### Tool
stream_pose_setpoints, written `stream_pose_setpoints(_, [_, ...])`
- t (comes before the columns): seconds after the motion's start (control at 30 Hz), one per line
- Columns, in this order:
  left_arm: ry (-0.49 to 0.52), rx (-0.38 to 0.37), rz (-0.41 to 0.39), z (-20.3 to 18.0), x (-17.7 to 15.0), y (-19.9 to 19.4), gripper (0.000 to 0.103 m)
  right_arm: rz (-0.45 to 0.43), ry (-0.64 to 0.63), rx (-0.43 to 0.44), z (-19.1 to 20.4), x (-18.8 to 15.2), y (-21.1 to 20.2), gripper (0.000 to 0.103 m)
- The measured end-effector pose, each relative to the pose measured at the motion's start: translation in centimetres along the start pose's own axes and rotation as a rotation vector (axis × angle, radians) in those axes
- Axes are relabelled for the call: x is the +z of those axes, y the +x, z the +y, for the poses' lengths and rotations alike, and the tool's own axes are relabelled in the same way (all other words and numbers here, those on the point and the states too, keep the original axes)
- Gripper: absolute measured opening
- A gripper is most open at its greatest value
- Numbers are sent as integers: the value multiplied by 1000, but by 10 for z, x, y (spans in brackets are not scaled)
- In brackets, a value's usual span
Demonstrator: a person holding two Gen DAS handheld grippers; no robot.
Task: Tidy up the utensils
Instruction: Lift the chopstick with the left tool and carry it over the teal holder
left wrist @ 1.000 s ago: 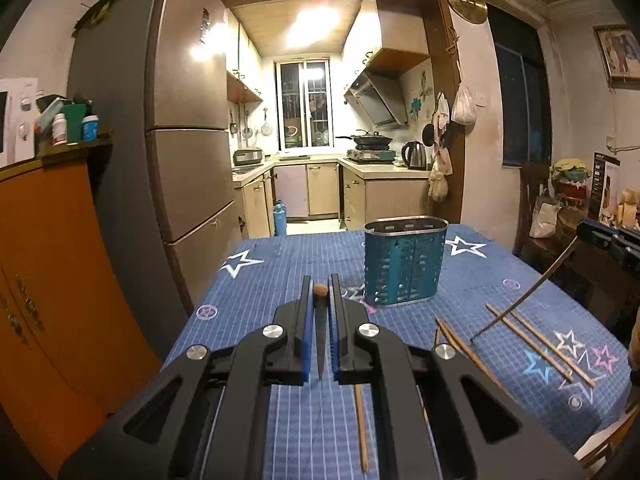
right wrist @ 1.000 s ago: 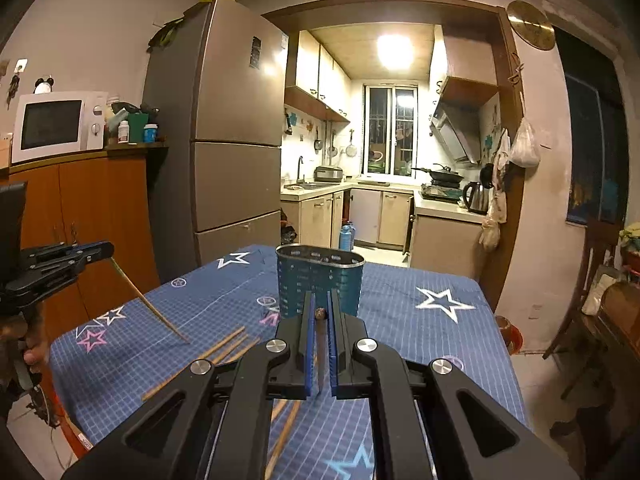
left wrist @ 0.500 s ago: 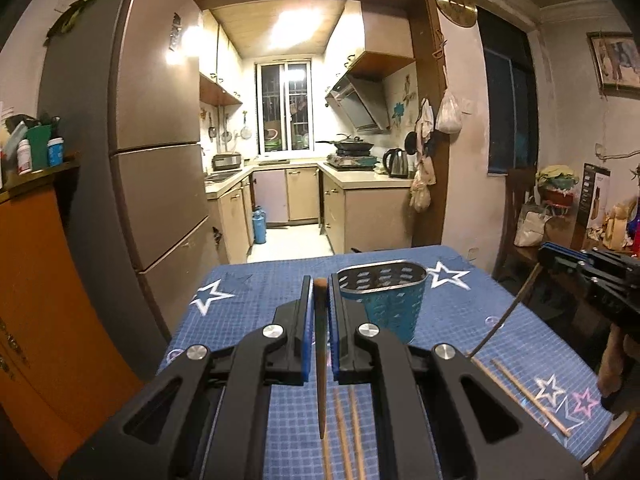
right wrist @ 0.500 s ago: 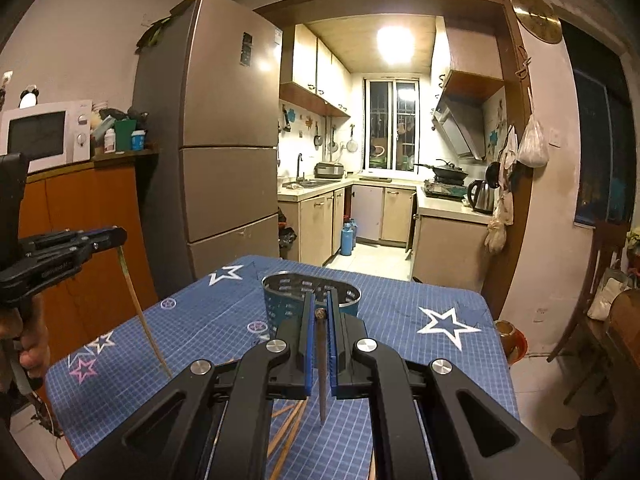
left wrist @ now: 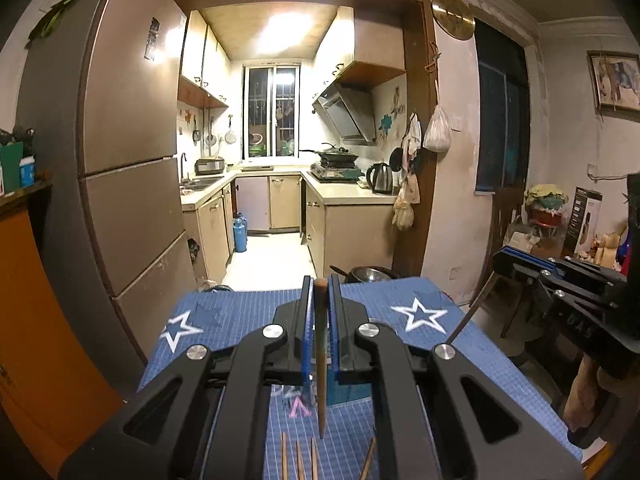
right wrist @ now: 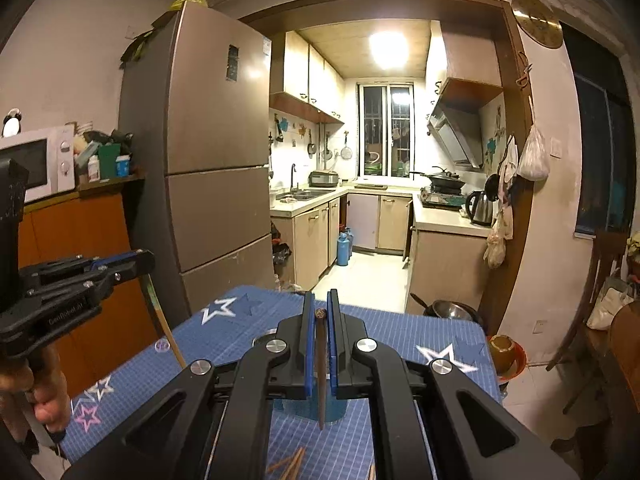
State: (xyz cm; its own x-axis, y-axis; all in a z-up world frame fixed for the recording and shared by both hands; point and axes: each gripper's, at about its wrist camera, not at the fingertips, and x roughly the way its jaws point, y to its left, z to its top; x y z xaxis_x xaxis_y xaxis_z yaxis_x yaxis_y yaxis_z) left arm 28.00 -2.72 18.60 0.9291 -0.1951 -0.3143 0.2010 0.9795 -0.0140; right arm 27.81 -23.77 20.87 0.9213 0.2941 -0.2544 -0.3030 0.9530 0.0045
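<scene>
Above the blue star-print tablecloth (left wrist: 248, 316), both tools are lifted w/ one wooden chopstick each. Left gripper (left wrist: 319, 292) is clamped on a chopstick (left wrist: 321, 380) that hangs tip-down, nearly vertical, between the blue pads. Right gripper (right wrist: 319, 304) pinches a darker chopstick (right wrist: 321, 372) the same way, top end just showing at the jaw tips. The teal perforated utensil holder (right wrist: 304, 408) sits on the cloth right under/behind the right gripper, mostly hidden by the jaws; in the left wrist view only a teal patch (left wrist: 352, 394) shows below the fingers. Loose chopsticks (left wrist: 298, 460) lie flat on the cloth near the bottom edge, more to collect.

Step in hand, prob: drop the held sticks into the holder. To do it well: keep each stick vertical, bring the tip over the holder's mouth before lowering, since the rim is hidden from the cams and easy to clip. Go one hand at a time so the two tools, near each other, don't knock. Release only once the tip is well inside, else the stick may tip out or rock the light holder.
</scene>
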Motion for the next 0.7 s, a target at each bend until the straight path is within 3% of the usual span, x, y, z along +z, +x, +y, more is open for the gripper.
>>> stream_pose_setpoints(0.33, [-58, 13, -25, 2, 53, 35, 5, -25, 17, -16, -12, 68, 27, 7])
stream_pose_setpoints(0.7, [-68, 19, -42, -2, 68, 75, 5, 6, 21, -19, -18, 69, 74, 7])
